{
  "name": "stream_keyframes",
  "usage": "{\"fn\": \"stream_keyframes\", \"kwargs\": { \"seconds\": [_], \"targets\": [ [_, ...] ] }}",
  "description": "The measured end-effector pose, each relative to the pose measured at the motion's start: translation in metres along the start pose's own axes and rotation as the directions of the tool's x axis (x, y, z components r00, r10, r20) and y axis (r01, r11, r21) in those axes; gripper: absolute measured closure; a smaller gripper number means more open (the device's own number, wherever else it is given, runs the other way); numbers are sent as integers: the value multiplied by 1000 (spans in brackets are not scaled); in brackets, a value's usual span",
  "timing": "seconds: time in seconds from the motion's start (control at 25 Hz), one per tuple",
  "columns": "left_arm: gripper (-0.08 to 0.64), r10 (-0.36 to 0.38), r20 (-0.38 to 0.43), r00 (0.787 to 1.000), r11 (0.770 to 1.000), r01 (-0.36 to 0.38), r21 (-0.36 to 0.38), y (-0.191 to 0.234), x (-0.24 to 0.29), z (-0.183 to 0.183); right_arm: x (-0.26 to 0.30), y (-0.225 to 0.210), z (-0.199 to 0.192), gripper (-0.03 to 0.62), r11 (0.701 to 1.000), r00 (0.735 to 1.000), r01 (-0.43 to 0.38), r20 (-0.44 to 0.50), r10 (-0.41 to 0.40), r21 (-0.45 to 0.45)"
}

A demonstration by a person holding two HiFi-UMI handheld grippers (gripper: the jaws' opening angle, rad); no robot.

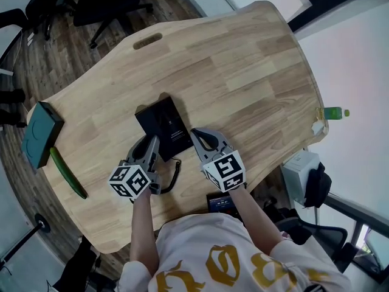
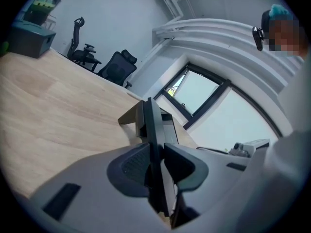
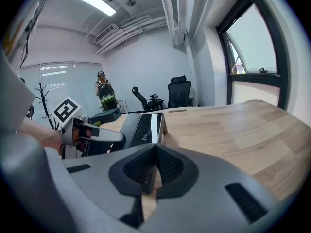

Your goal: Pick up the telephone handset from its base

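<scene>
Lifting straight up seems best: the left gripper (image 1: 151, 143) pinches the handset (image 2: 151, 120), while the right gripper (image 3: 155, 152) is pressed together beside the base (image 1: 165, 121).

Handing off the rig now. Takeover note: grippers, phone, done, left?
Left gripper: shut on the handset, at the left side of the base.
Right gripper: shut, empty, tips at the base's right edge.
Cord lies on the table near the person.
Done: handset gripped. Left: lift it clear; whether it is off the base yet, I cannot tell.
</scene>
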State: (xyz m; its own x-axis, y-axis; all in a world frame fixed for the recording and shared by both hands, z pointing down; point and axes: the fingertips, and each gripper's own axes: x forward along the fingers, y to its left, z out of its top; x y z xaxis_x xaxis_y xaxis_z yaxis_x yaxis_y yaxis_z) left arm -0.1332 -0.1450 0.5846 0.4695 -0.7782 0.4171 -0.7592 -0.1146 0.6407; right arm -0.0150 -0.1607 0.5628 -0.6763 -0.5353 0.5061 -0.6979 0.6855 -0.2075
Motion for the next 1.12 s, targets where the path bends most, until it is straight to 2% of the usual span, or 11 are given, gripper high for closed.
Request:
{"fn": "stream_keyframes", "kwargs": {
  "seconds": [0.32, 0.56, 0.72, 0.88, 1.12],
  "targets": [
    [468, -5, 6, 1000, 998, 5, -56, 1, -4, -1, -6, 1, 3, 586, 1000, 1000, 7, 2, -7, -9],
    [466, 7, 0, 1000, 997, -7, -72, 3, -6, -2, -7, 5, 4, 586, 1000, 1000, 7, 4, -7, -15],
    [474, -43, 9, 999, 992, 44, -122, 4, -8, -3, -9, 4, 2, 586, 1000, 1000, 6, 5, -6, 3],
    [482, -124, 34, 992, 970, 129, -204, 7, -8, -3, -11, 2, -1, 586, 1000, 1000, 13, 1, -13, 15],
    [483, -143, 8, 990, 969, 142, -203, 6, -8, -3, -8, 3, 0, 586, 1000, 1000, 9, 5, -9, 18]
  ]
}}
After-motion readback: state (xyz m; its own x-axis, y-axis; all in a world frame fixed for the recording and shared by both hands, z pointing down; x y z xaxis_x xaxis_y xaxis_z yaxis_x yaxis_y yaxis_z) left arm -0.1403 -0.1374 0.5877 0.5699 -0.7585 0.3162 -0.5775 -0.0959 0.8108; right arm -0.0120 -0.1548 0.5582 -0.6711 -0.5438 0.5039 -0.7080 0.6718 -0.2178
